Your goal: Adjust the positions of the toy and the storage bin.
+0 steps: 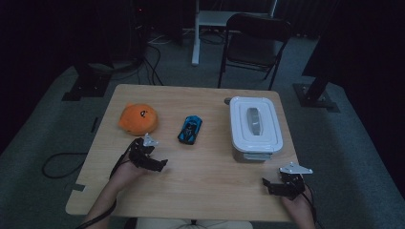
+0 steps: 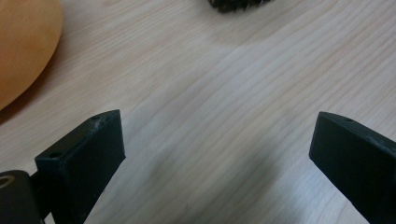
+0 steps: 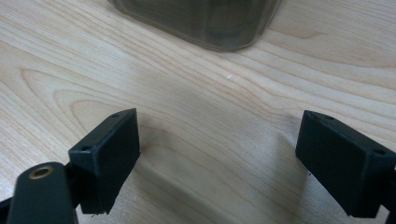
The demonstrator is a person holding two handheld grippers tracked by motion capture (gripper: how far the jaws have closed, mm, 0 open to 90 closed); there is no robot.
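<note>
Orange and round, the plush (image 1: 138,118) sits on the left part of the tabletop (image 1: 205,181). It looks soft and has a small dark face on top. In the left gripper view its orange side (image 2: 23,46) shows at the top left, blurry and smooth. It lies near the left hand-held gripper (image 1: 155,157), just beyond it, but they do not touch.

The left hand-held gripper has its jaws wide apart, with bare wood between them. The right hand-held gripper (image 1: 274,183) is low on the right side of the tabletop. Its jaws are wide apart too and grip nothing.

A blue toy car (image 1: 190,129) stands in the middle, just right of the plush. A white box (image 1: 253,126) with a lid and a grey handle is on the right. In the right gripper view the grey corner of the box (image 3: 205,23) is just ahead of the jaws.

The tabletop is light wood with wavy lines. The room is dark. The floor (image 1: 363,157) is grey carpet. A black folding chair (image 1: 255,43) stands behind the tabletop, and black cables (image 1: 153,67) lie on the floor.
</note>
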